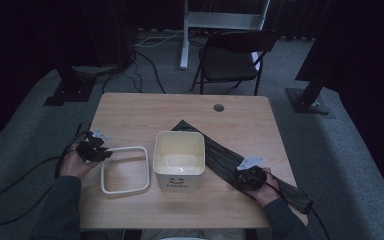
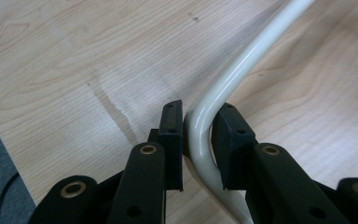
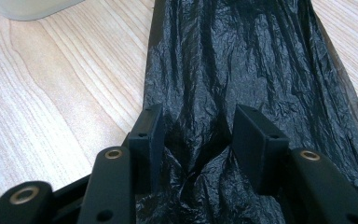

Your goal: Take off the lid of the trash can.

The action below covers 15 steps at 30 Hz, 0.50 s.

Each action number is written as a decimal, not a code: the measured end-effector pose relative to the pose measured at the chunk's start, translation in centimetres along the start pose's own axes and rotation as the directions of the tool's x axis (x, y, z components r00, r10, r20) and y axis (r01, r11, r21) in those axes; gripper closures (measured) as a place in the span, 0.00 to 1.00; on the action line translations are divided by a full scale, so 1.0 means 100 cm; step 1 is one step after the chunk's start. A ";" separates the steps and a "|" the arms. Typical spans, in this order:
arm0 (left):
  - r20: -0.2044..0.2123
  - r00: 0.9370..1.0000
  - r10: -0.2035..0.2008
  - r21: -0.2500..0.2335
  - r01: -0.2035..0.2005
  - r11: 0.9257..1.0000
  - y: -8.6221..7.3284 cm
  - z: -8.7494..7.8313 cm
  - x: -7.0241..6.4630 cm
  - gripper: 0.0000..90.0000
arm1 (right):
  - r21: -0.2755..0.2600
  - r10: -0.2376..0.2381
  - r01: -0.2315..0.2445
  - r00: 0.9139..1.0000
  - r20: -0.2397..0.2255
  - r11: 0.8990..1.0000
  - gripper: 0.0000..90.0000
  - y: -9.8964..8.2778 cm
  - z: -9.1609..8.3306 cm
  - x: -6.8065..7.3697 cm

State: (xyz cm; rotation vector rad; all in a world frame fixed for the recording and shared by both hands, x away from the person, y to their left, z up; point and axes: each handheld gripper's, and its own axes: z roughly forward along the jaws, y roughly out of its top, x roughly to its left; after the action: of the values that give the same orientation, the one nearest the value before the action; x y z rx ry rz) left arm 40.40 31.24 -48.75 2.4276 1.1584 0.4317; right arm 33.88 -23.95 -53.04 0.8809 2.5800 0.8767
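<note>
Lighting in the high view is dim; both jaw sets are hard to make out there, and the black bag's (image 1: 240,160) near end is partly covered by the right hand. The cream frame (image 2: 214,107), a glossy rounded-square ring of tube, lies on the table (image 1: 130,110); the left gripper (image 2: 196,135) is clamped on its corner. The right gripper (image 3: 198,140) straddles the creased, shiny bag, puckering it between the pads; a firm grasp cannot be confirmed. A cream bin (image 1: 179,159) stands between the grippers.
</note>
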 end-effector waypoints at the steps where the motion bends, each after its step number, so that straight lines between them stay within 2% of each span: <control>1: -0.006 1.000 0.001 0.006 -0.001 1.000 0.000 0.002 0.000 0.83 | -0.001 -0.001 0.001 1.000 0.000 1.000 0.59 0.000 0.000 0.000; 2: -0.006 1.000 0.001 0.006 -0.001 1.000 0.000 0.002 0.000 0.83 | 0.000 0.000 0.000 1.000 0.001 1.000 0.59 0.000 0.000 0.000; 4: -0.053 0.998 0.016 0.039 -0.014 0.999 0.002 0.010 -0.002 0.83 | 0.000 0.000 0.000 1.000 0.001 1.000 0.59 0.000 0.000 0.000; 6: -0.076 0.997 0.029 0.062 -0.024 0.998 0.004 0.016 -0.004 0.83 | 0.000 0.000 0.000 1.000 0.000 1.000 0.59 0.000 0.000 0.000; 9: -0.089 0.995 0.036 0.080 -0.029 0.996 0.006 0.023 -0.006 0.83 | 0.000 0.002 -0.002 1.000 0.000 1.000 0.59 0.000 0.000 0.000; 11: -0.095 0.995 0.043 0.094 -0.034 0.995 0.007 0.027 -0.008 0.80 | 0.001 0.002 -0.002 1.000 0.000 1.000 0.59 0.000 0.000 0.000; 15: -0.094 0.995 0.031 0.077 -0.024 0.997 0.008 0.028 -0.009 0.71 | 0.001 0.001 -0.001 1.000 0.000 1.000 0.59 -0.001 -0.001 0.000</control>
State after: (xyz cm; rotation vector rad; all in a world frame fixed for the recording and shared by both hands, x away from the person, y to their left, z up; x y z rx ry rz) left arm 41.63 29.38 -50.91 2.5145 1.2025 0.5256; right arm 33.82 -24.00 -53.04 0.8829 2.5801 0.8760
